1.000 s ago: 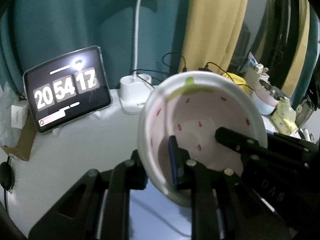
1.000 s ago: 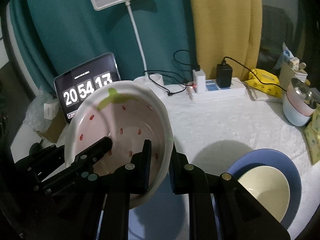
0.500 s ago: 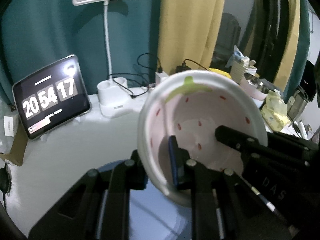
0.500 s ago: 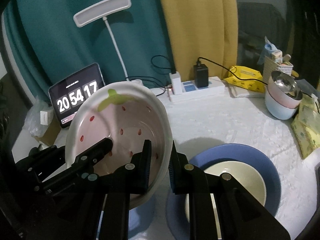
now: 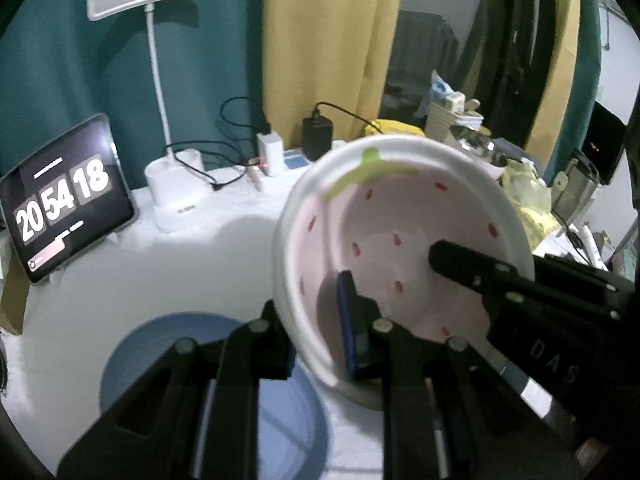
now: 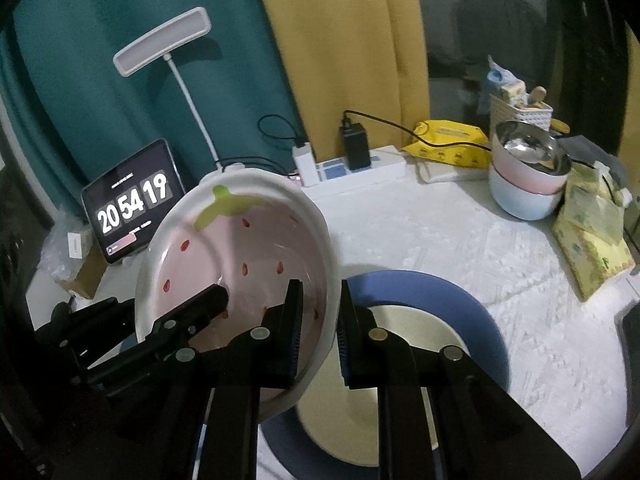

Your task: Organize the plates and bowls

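A white strawberry-pattern bowl (image 5: 400, 220) with pink inside, red seeds and a green leaf is held in the air by both grippers. My left gripper (image 5: 316, 332) is shut on its left rim. My right gripper (image 6: 318, 340) is shut on its right rim; the bowl also shows in the right wrist view (image 6: 240, 248). Below it on the table sits a blue plate (image 6: 472, 312) with a cream bowl (image 6: 424, 328) inside. The blue plate also shows in the left wrist view (image 5: 160, 340).
At the back stand a tablet clock (image 5: 60, 200), a white desk lamp (image 5: 176, 196) and a power strip (image 6: 352, 168) with cables. At the right are stacked pastel bowls (image 6: 524, 184) and yellow packets (image 6: 592, 240). White cloth (image 6: 440, 236) covers the table.
Both grippers have carried the strawberry bowl to the right and towards the blue plate with the cream bowl. The grip on the bowl is unchanged.
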`<control>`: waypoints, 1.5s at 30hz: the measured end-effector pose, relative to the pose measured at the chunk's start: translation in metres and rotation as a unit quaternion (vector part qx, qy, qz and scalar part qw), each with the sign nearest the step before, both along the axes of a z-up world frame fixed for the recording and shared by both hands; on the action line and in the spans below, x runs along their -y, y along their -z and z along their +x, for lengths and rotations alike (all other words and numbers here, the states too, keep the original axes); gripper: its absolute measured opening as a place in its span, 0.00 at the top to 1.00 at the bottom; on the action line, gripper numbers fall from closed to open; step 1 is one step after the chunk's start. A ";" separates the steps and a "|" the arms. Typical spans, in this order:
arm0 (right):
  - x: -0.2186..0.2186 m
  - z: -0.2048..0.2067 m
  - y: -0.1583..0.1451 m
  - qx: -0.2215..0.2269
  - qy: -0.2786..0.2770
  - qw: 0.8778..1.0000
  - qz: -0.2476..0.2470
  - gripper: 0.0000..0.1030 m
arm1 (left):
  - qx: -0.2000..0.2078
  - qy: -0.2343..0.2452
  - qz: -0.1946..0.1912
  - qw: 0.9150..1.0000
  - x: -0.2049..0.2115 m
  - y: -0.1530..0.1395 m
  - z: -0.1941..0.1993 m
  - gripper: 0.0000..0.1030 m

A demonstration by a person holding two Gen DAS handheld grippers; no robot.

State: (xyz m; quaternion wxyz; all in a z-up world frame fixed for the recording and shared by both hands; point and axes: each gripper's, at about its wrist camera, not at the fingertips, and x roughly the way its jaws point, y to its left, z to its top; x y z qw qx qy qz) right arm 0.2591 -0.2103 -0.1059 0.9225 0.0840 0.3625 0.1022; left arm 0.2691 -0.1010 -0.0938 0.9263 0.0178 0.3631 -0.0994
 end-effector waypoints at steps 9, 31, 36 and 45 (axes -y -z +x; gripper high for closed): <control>0.025 -0.010 0.007 -0.006 0.015 1.000 0.000 0.84 | -0.010 0.020 0.003 1.000 0.027 0.008 -0.003 0.82; 0.058 -0.029 0.037 -0.042 0.034 0.999 0.009 0.84 | -0.042 0.040 0.031 0.998 0.065 0.037 -0.018 0.80; 0.063 -0.029 0.043 -0.049 0.037 0.998 0.013 0.84 | -0.046 0.041 0.040 0.997 0.070 0.042 -0.018 0.79; 0.065 -0.028 0.047 -0.053 0.034 0.998 0.012 0.84 | -0.049 0.042 0.048 0.997 0.074 0.044 -0.017 0.76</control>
